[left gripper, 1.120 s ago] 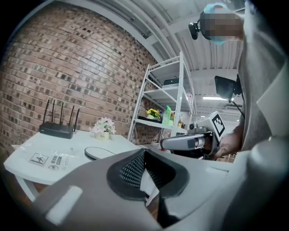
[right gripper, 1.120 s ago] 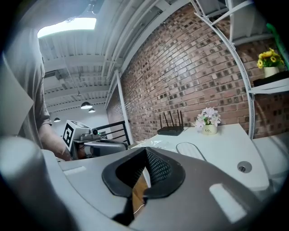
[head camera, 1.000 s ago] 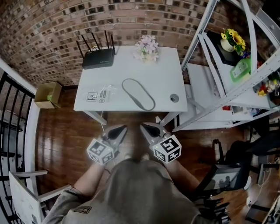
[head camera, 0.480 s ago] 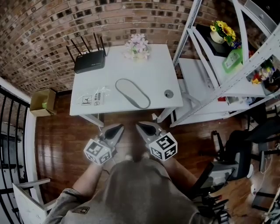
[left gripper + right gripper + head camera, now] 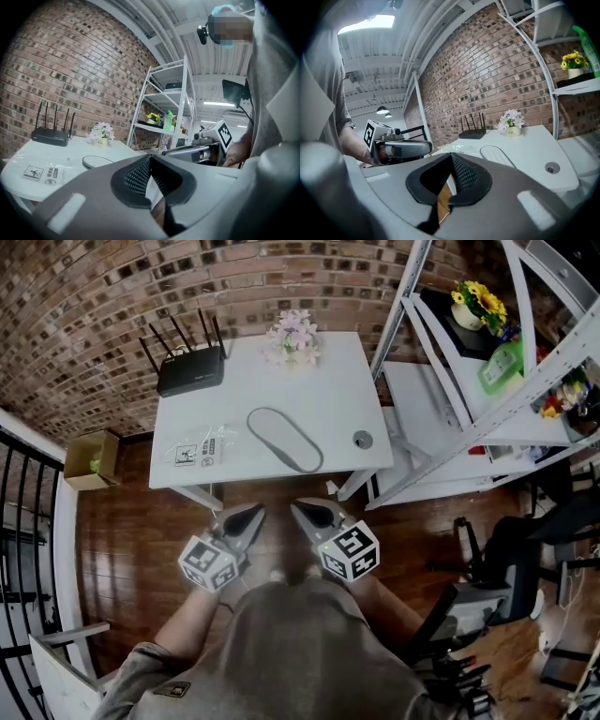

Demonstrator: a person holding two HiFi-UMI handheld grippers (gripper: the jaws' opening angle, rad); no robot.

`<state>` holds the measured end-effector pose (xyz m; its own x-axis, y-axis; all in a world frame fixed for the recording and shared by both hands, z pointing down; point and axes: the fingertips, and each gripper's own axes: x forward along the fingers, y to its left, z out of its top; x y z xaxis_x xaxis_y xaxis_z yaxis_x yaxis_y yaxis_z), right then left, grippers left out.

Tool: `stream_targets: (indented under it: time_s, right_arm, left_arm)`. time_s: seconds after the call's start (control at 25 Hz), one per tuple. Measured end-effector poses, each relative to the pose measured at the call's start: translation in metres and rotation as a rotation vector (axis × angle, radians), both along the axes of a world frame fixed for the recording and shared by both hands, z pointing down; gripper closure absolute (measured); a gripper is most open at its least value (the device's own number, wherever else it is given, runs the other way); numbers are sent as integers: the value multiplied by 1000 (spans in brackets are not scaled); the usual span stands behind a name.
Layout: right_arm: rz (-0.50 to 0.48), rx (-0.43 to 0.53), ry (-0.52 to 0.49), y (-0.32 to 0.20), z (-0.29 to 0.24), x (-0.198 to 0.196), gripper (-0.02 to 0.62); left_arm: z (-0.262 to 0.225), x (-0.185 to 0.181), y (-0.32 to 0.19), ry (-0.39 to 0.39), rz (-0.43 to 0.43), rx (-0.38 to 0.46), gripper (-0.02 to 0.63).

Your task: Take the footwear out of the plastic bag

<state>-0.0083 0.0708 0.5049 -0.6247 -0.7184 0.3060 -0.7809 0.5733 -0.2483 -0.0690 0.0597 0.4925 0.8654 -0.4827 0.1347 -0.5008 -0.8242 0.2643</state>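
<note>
Only the head view is showing us the cardboard box [image 5: 91,458]. We are holding the left gripper [image 5: 255,513] and right gripper [image 5: 298,509] with fingers together, empty, well apart from the footwear [image 5: 287,441] on the worktop [image 5: 347,381].

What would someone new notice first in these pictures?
A flat grey piece of footwear lies bare in the middle of the white table, a clear plastic bag apart to its left. The left gripper and right gripper hang shut and empty before the near edge.
</note>
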Motion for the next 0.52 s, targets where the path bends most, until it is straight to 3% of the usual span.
stream_targets:
  time_s: [0.52]
  right_arm:
    - [-2, -9, 2, -4, 3, 2, 582]
  left_arm:
    - [0, 3, -6, -13, 9, 2, 604]
